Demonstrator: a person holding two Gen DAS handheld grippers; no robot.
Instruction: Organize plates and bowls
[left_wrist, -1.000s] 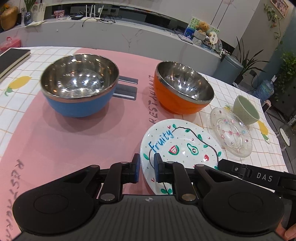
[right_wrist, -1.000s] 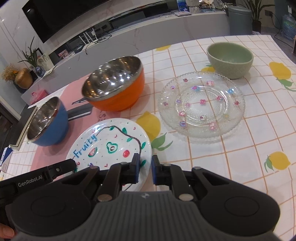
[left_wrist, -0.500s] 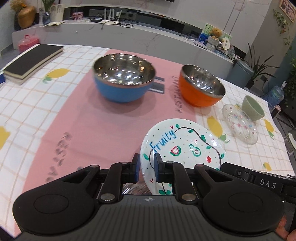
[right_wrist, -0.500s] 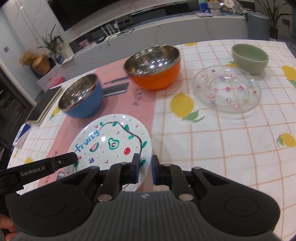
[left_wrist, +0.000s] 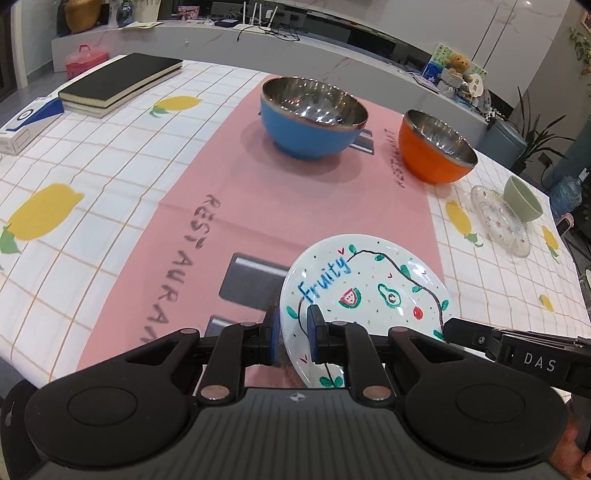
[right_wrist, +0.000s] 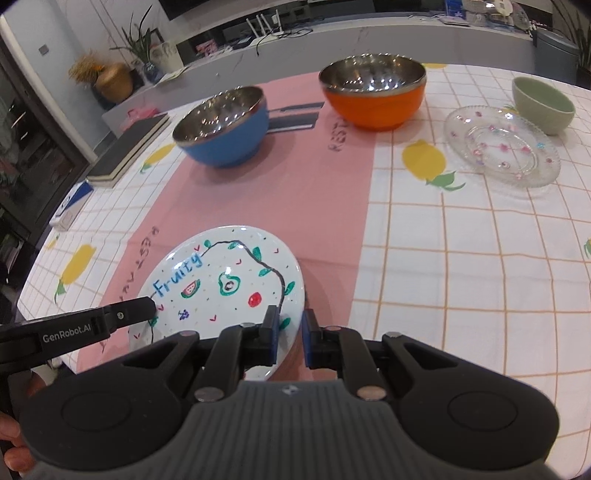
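Presently both tongs grip one white plate (left_wrist: 369, 291) painted with "Fruity" and small fruits. Left tongs (left_wrist: 293, 334) are clamped on the plate's near-left rim, blue pads either side of the edge. Right tongs (right_wrist: 288, 332) are clamped on its near-right rim in the same way. In each wrist view the other tool's black finger shows at the plate's opposite edge.

Plate sits over the near part of a pink runner (left_wrist: 236, 192) lettered "RESTAURANT", laid down the middle of the bench (left_wrist: 92, 177), which wears a checked cloth with yellow lemons. Whether the plate is lifted clear of the runner, cannot tell.

Far on the runner: blue steel-lined bowl (left_wrist: 314, 122). Right of it, at the runner's edge, orange steel-lined bowl (left_wrist: 436, 147). Farther right on the cloth, clear glass plate (right_wrist: 502, 146) with pink dots, and a pale green bowl (right_wrist: 543, 105) just beyond, close to its rim.

Far left: black book (left_wrist: 118, 79); a white-and-blue box (left_wrist: 29, 122) nearer.
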